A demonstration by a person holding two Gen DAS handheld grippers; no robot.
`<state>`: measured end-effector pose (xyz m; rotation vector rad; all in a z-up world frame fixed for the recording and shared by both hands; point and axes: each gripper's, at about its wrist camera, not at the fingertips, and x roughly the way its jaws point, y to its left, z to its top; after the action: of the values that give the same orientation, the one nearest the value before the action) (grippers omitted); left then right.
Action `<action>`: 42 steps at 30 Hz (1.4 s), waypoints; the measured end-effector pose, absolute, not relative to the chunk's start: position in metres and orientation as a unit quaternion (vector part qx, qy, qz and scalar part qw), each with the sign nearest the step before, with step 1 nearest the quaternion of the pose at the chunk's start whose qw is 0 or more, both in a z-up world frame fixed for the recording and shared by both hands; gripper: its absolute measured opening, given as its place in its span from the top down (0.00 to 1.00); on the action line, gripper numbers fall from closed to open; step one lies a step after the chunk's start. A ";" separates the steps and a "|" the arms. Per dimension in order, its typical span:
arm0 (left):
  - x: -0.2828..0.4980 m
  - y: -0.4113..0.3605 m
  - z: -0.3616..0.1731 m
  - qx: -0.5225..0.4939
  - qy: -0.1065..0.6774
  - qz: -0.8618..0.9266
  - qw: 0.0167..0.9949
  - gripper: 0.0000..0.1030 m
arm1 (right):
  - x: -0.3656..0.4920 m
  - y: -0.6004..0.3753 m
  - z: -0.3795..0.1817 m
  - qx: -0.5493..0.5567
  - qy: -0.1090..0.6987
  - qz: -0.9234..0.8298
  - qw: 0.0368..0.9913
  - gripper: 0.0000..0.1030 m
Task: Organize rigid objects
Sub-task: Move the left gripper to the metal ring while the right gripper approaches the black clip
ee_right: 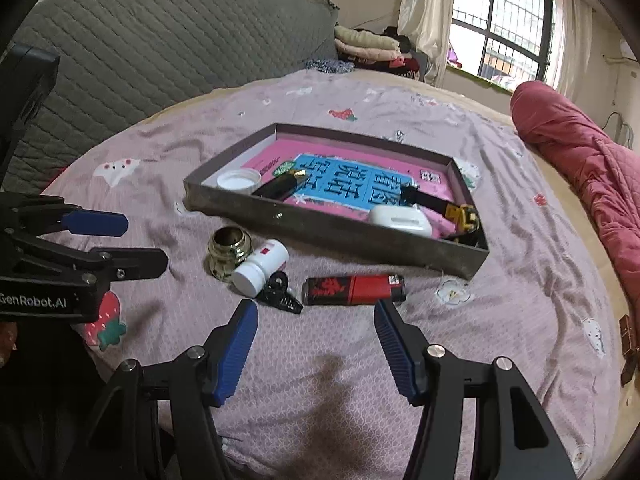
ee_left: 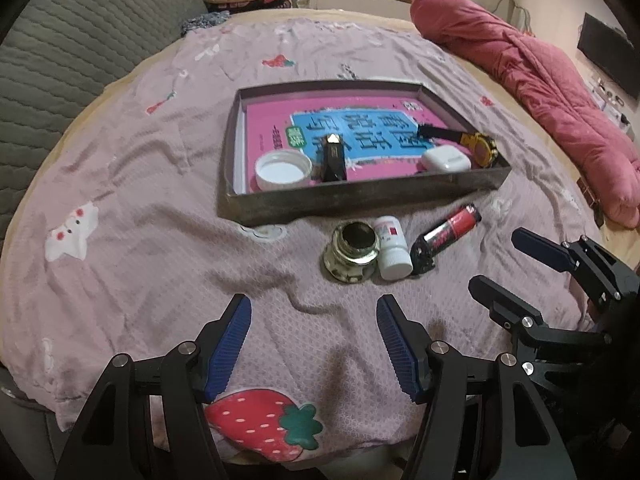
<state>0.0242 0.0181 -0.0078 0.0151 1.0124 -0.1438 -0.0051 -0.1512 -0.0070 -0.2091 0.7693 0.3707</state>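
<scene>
Tray [ee_left: 360, 200] holds cap, case, watch; at its 6 o'clock, jar [ee_left: 352, 254], bottle [ee_left: 394, 252], clip [ee_right: 280, 292], lighter [ee_right: 354, 289] remain. Left gripper [ee_left: 314, 344] and right gripper [ee_right: 316, 350]: jaws wide, empty.

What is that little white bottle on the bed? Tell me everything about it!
The white bottle is small, plastic-looking, with a white cap and a red patch on its label. It lies on its side on the bedsheet, outside the box, cap toward the cameras. It leans against the glass jar, and a black clip sits right beside it.
</scene>
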 end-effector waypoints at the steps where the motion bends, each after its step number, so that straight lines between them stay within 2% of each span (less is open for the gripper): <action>1: 0.025 0.017 -0.010 0.008 0.486 -0.070 0.871 0.35 | -0.004 -0.151 -0.008 -0.101 0.375 0.181 0.904 0.42; 19: 0.069 0.009 -0.043 -0.011 0.500 -0.085 0.862 0.35 | 0.020 -0.146 -0.034 -0.122 0.406 0.206 0.882 0.42; 36: 0.088 0.007 -0.052 -0.027 0.494 -0.121 0.860 0.35 | 0.033 -0.126 -0.040 -0.179 0.383 0.232 0.876 0.42; 42: 0.092 0.006 -0.054 -0.023 0.492 -0.129 0.860 0.35 | 0.040 -0.122 -0.042 -0.189 0.377 0.247 0.872 0.45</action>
<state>0.0917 0.0063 -0.0541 -0.0493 1.0335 -0.2708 0.0398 -0.1222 -0.0419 -0.3946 0.7881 0.5155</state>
